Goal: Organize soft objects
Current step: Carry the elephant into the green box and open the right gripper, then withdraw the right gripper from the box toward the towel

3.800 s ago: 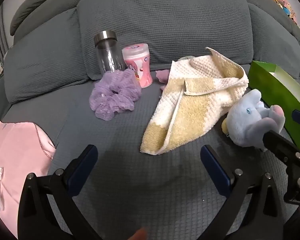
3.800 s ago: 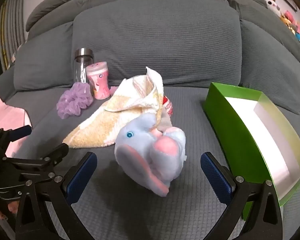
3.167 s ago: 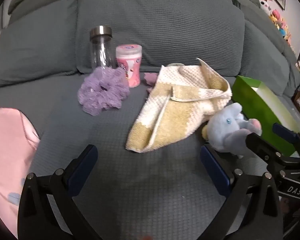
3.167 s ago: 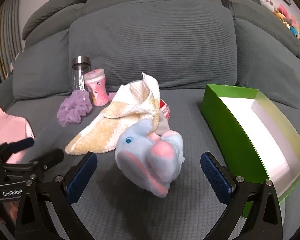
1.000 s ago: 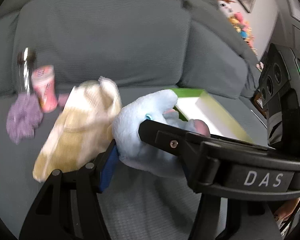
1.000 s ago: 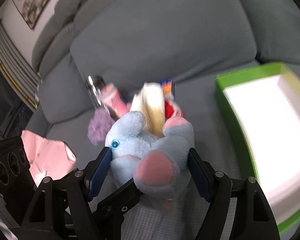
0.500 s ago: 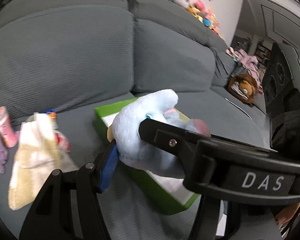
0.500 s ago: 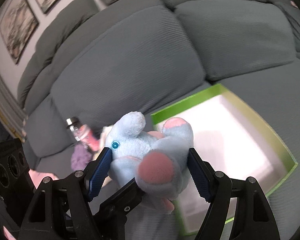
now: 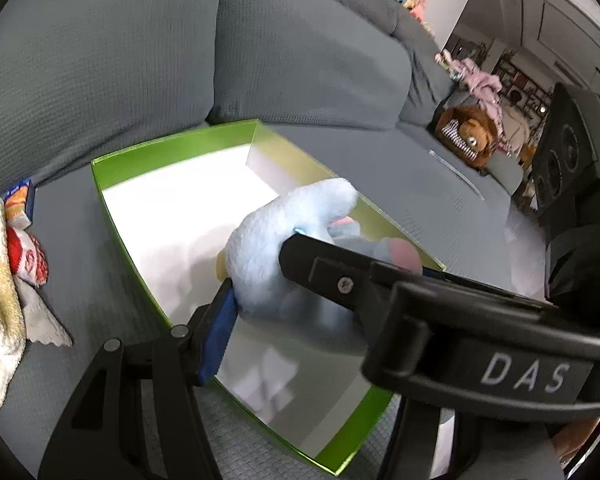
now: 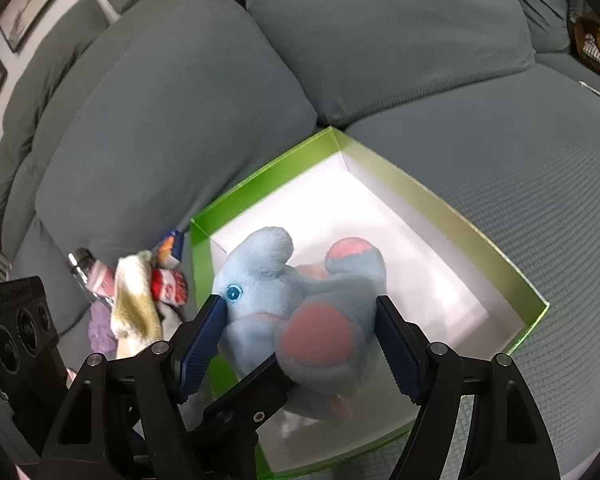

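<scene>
You are carrying a light, squashy pale-blue plush elephant [image 10: 300, 312], both the left gripper [image 9: 284, 280] and the right gripper [image 10: 300, 340] clamping its compressible body over the green-walled open cardboard box [image 10: 500, 268].

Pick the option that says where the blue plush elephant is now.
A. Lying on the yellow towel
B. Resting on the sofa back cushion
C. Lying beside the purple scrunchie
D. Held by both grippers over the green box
D: the blue plush elephant sits clamped in the jaws of the right gripper and left gripper, above the white inside of the green box.

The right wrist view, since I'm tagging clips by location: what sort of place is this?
Likely a home living room: a grey sofa with big back cushions, framed pictures on the wall, and a brown teddy bear further along the seat.
</scene>
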Motion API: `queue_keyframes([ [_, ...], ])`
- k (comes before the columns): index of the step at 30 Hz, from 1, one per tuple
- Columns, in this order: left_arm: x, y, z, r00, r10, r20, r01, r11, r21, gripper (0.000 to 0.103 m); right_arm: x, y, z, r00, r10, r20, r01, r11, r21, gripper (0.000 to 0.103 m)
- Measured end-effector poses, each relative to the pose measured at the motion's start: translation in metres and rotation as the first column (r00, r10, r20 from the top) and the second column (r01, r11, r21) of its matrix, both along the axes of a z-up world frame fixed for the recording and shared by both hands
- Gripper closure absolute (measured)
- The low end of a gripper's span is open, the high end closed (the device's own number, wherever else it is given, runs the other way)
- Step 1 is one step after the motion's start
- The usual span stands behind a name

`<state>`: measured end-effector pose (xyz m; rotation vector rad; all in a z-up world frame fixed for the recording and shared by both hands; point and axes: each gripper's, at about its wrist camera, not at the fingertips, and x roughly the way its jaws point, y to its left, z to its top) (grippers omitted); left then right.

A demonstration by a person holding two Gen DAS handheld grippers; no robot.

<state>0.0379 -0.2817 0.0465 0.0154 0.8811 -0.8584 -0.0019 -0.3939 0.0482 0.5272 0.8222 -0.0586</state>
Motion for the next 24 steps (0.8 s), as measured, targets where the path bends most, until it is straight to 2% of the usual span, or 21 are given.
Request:
queue_keyframes([
  [3, 0.005, -0.002, -0.005, 0.999, 0.008, -0.048, -0.007, 1.000, 0.023, 0.047, 0.003, -0.001, -0.007, 0.999, -0.001, -0.034, 0.000, 1.000, -0.025, 0.026],
  [6, 0.006, 0.000, -0.005, 0.998, 0.026, -0.053, -0.023, 0.998, 0.050, 0.053, 0.008, 0.001, -0.010, 0.998, -0.018, -0.057, 0.014, 0.998, -0.061, 0.025],
  [9, 0.005, 0.002, -0.005, 0.997, 0.036, -0.065, -0.031, 0.997, 0.077, 0.053, 0.010, 0.002, -0.014, 0.997, -0.038, -0.072, 0.031, 0.996, -0.085, 0.025],
  [13, 0.002, 0.006, -0.002, 0.997, 0.064, -0.049, -0.056, 0.986, 0.156, 0.062, 0.014, -0.003, -0.024, 0.990, -0.081, -0.119, 0.066, 0.991, -0.120, 0.025],
  [15, 0.000, 0.010, 0.000, 0.996, 0.075, -0.038, -0.067, 0.981, 0.181, 0.073, 0.014, -0.003, -0.026, 0.987, -0.087, -0.132, 0.069, 0.988, -0.136, 0.025],
  [18, -0.004, 0.017, 0.000, 0.996, 0.091, -0.002, -0.088, 0.972, 0.220, 0.075, 0.017, -0.001, -0.026, 0.988, -0.075, -0.138, 0.055, 0.987, -0.148, 0.025],
  [24, -0.013, 0.030, -0.001, 0.995, 0.098, 0.018, -0.099, 0.962, 0.254, 0.076, 0.012, 0.006, -0.026, 0.985, -0.055, -0.166, 0.025, 0.984, -0.178, 0.025],
])
